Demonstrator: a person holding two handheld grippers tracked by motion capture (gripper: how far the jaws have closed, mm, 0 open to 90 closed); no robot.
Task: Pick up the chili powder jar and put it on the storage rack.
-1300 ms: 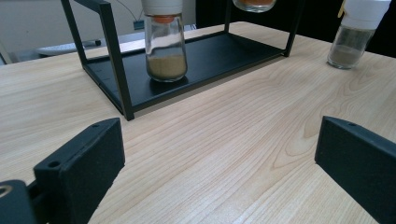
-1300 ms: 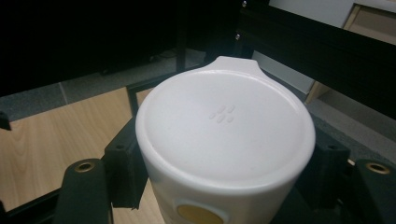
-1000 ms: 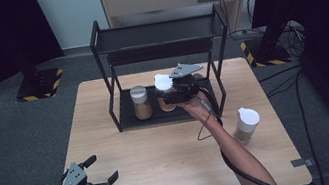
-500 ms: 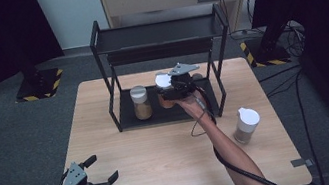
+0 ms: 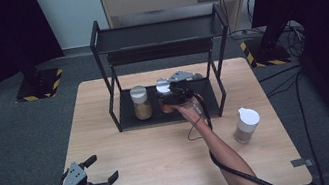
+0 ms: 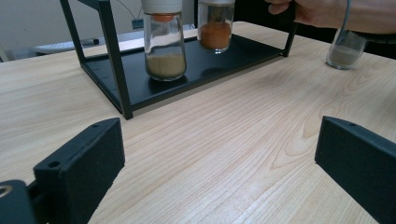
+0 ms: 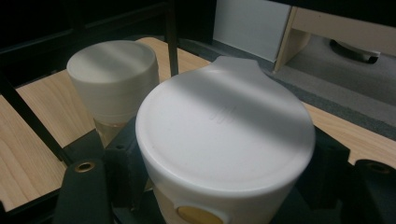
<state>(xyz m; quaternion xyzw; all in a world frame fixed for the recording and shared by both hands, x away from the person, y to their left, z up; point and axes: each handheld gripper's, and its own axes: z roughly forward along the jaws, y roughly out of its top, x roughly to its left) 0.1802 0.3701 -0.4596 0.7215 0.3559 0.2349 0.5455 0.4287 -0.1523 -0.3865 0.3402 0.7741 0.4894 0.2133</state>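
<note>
- My right claw [image 5: 169,97] is clamped on the orange-spice jar [image 7: 224,140]; in the right gripper view both black jaws press against the jar's sides just under its white flip lid.
- Compared with a second ago, that claw and jar sit lower inside the black rack [image 5: 170,114]. Earlier the jar hung a little above the bottom tray; now it looks down on the tray or very nearly so, just beside the tan-spice jar [image 5: 140,102] that already stands there.
- The left gripper view agrees: the orange-spice jar [image 6: 215,28] appears to stand upright on the dark shelf, with my right hand above it. I cannot see the contact at its base well enough to be sure.
- I judge the placing step to be almost finished. What remains is to confirm the jar rests flat, then spread the jaws and draw back without nudging its neighbour or the rack's post.
- My left claw [image 5: 94,177] lies idle near the table's [image 5: 163,158] front left corner, jaws spread wide with nothing between them, just as it was a second ago.
- A third jar [image 5: 246,124], pale and white-lidded, stands on the table to the right of the rack, well apart; it is likely next for the shelf.
</note>
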